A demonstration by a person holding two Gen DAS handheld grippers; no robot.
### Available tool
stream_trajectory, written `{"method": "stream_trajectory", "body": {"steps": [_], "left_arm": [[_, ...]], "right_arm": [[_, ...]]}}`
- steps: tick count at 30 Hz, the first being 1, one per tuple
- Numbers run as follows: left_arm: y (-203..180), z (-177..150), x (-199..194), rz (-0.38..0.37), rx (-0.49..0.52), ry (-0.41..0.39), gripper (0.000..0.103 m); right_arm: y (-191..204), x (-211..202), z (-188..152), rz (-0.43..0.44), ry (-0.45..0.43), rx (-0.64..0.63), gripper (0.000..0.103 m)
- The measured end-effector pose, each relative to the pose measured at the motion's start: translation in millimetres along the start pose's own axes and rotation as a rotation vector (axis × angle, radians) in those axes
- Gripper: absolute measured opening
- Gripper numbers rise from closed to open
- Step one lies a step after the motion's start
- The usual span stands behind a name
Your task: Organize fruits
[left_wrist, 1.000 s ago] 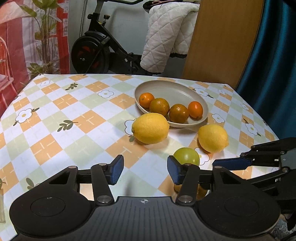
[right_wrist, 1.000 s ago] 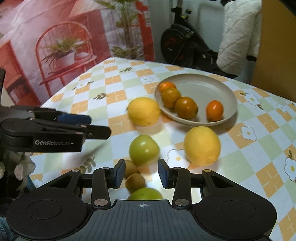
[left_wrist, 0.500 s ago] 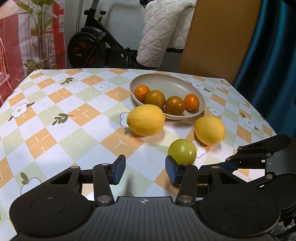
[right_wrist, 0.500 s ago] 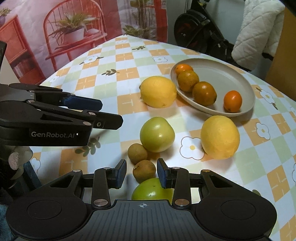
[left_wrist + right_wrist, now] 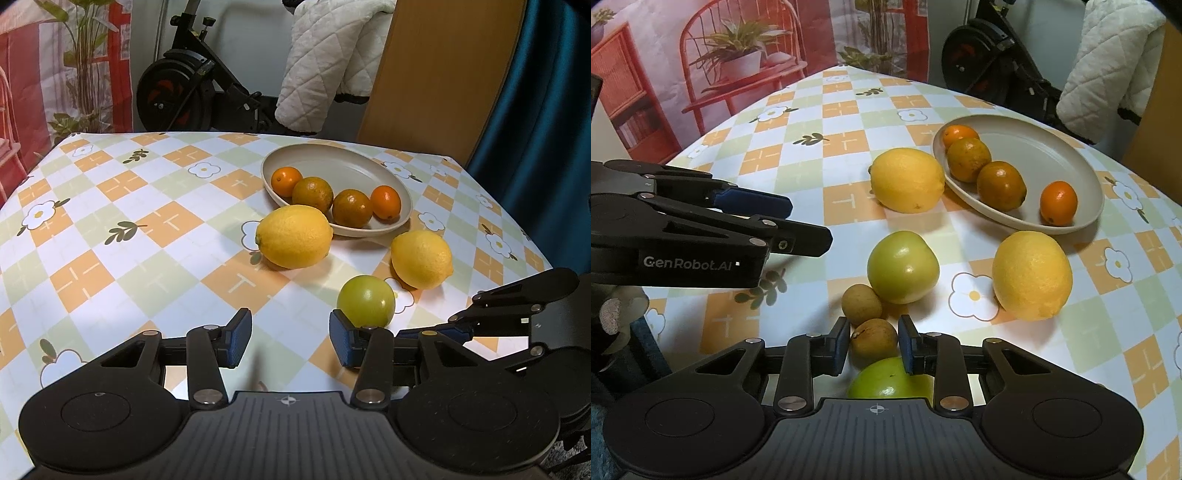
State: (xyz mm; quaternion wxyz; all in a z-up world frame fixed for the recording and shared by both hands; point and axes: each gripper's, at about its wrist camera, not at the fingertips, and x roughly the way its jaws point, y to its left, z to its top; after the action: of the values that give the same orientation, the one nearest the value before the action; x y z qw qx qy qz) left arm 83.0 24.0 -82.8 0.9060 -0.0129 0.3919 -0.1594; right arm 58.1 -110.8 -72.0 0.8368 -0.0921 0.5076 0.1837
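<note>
A beige plate [image 5: 347, 162] [image 5: 1049, 147] holds several small oranges [image 5: 316, 192] [image 5: 1001, 186]. Two lemons [image 5: 293, 236] [image 5: 421, 258] and a green apple [image 5: 365, 301] [image 5: 903, 271] lie on the checked tablecloth in front of it. My left gripper [image 5: 290, 341] is open and empty, just left of the apple; it also shows in the right wrist view [image 5: 798, 225]. My right gripper [image 5: 872, 345] has its pads on either side of a small brown longan [image 5: 873, 338]. A second longan [image 5: 861, 304] and a second green apple [image 5: 886, 380] lie close by.
An exercise bike [image 5: 192, 92] and a chair with a white quilted cloth [image 5: 325, 66] stand behind the table. A blue curtain [image 5: 546, 110] hangs at the right. The table's right edge [image 5: 517, 229] is near the lemon.
My right gripper has moved forward over the near apple and narrowed around the near longan. My left gripper has drawn back a little; the fruits have not moved.
</note>
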Motion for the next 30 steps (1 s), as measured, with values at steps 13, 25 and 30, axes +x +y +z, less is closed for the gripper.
{"method": "stream_trajectory", "body": {"steps": [13, 25, 30], "left_arm": [[-9, -2, 1, -0.077, 0.020, 0.011, 0.044], [-24, -11, 21, -0.132, 0.069, 0.088, 0.044], [-31, -13, 31, -0.125, 0.091, 0.108, 0.044]], "right_arm": [[-26, -23, -5, -0.028, -0.101, 0.093, 0.025], [-39, -34, -11, -0.055, -0.152, 0.129, 0.025], [-41, -37, -13, -0.057, -0.169, 0.142, 0.025]]}}
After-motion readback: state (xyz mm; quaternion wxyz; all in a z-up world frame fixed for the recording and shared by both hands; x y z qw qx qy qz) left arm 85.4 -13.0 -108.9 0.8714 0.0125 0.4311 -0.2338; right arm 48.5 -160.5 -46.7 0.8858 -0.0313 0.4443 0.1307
